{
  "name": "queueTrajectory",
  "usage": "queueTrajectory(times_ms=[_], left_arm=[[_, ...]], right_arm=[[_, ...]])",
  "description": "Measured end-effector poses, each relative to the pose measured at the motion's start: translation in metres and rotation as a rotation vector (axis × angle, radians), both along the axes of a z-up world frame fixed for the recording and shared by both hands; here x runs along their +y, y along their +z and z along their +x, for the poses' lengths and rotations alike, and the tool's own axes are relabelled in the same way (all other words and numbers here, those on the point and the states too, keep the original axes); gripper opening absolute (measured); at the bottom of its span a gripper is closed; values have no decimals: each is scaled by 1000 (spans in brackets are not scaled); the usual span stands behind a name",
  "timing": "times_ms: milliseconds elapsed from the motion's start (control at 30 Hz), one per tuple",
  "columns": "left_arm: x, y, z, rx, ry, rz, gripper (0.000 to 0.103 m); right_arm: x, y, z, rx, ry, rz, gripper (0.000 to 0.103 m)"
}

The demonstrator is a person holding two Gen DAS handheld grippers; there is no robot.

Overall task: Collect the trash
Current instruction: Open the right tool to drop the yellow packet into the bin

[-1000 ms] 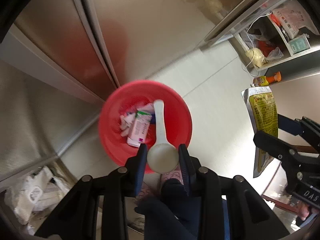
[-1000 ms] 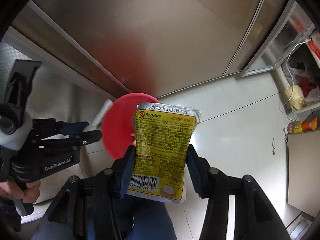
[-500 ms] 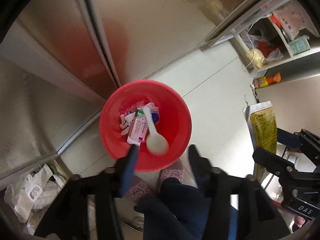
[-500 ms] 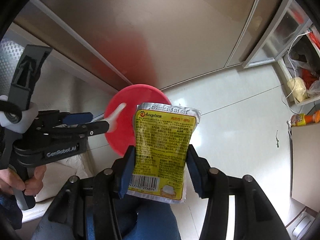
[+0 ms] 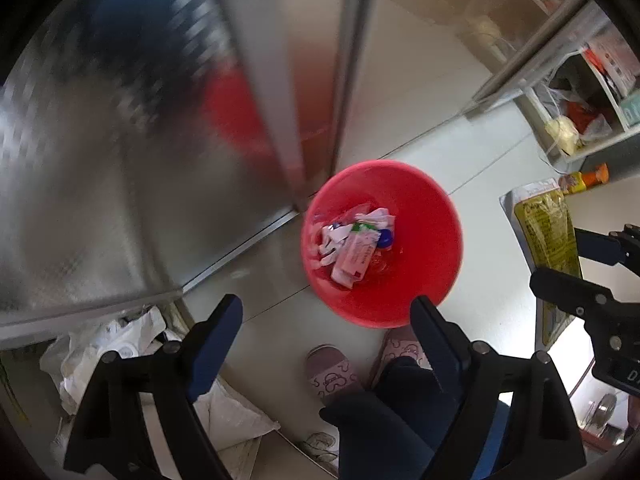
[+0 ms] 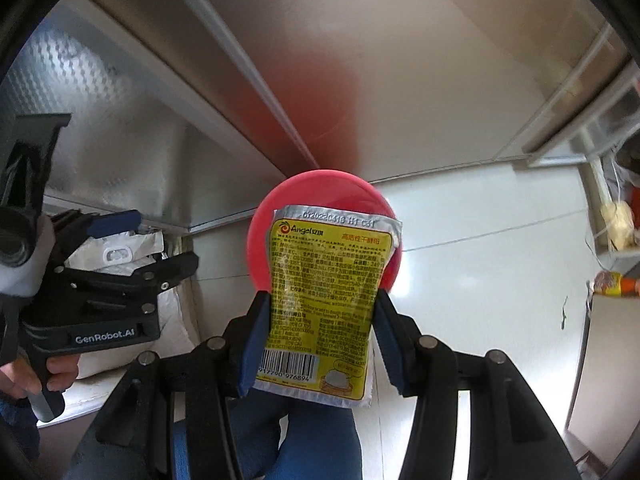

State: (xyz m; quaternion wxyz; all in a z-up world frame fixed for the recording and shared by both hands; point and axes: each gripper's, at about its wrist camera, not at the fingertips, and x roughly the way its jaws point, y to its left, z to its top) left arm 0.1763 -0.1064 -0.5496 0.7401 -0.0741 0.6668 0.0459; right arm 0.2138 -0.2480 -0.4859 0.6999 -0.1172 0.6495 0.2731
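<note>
One item fewer is in hand: the white spoon that sat between the left claw (image 5: 326, 324) pads a second ago is gone from them. Those jaws have just been opening and now stand wide with nothing between them, so the spoon has evidently dropped toward the red bin (image 5: 420, 200), which in the left wrist view has slid from centre to about three o'clock. That leaves one piece to go. The right claw (image 6: 316, 340) is clamped, as before, on the yellow yeast packet (image 6: 326, 280), held upright above the bin, whose rim (image 6: 320, 178) shows at twelve o'clock behind the packet.

The spoon itself cannot be picked out among the wrappers (image 5: 352, 240) at the bin's bottom; motion blur smears that area and the steel cabinet (image 5: 120, 200) at ten o'clock. From the right wrist view the packet hides the bin's inside entirely. The white bags (image 5: 120, 340) at seven o'clock are cut off by the left claw's frame.
</note>
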Motion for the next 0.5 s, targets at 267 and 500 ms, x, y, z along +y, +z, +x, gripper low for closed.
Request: queueTrajectory(times_ms=[267,500], left_arm=[[25,-7,-15,21,79,16,85],[29,1,-23,29,103,20,85]], right_arm=[[30,-22,-3,-5,89,-8,49],[41,-24,-4,9,117,-25,61]])
